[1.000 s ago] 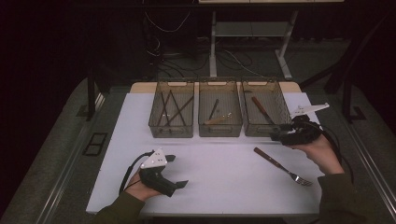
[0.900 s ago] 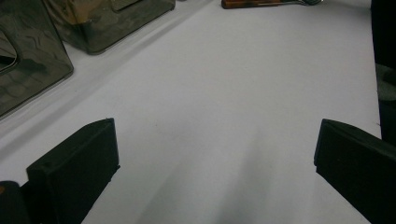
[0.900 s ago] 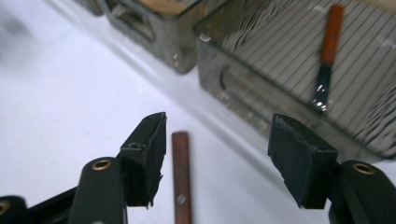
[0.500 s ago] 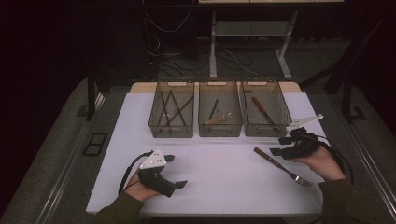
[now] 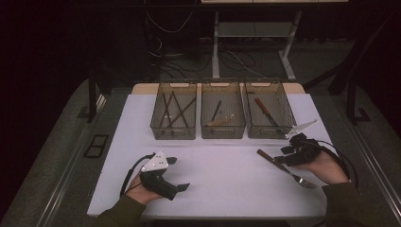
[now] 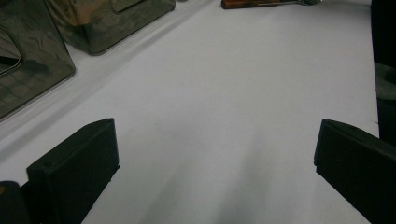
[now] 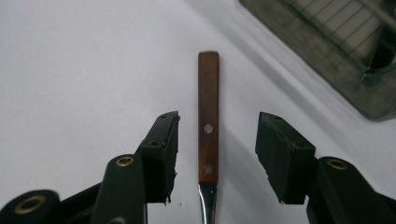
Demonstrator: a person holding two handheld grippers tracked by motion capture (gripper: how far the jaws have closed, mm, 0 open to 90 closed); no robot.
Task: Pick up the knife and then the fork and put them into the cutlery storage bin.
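A fork (image 5: 265, 157) with a brown wooden handle lies on the white table (image 5: 227, 182) at the right, tines toward the front edge. My right gripper (image 5: 282, 156) is low over it. In the right gripper view the handle (image 7: 208, 116) runs up between the jaws of that gripper (image 7: 218, 122) with a gap on each side. The jaws have just been closing and no pad touches the wood. My left gripper (image 5: 178, 173) rests near the front left, open wide, with bare table between its jaws (image 6: 217, 128). The fork's handle (image 6: 261, 3) shows far off in the left gripper view.
Three smoky see-through bins stand in a row at the back: the left bin (image 5: 173, 133) holds several dark sticks, the middle bin (image 5: 222, 133) a utensil, the right bin (image 5: 268, 133) a wooden-handled knife. The right bin's corner (image 7: 327, 60) is close to my right gripper.
My right gripper has come down and toward the front from beside the right bin to the fork's handle, and its jaws have narrowed around it. The left gripper has stayed put.
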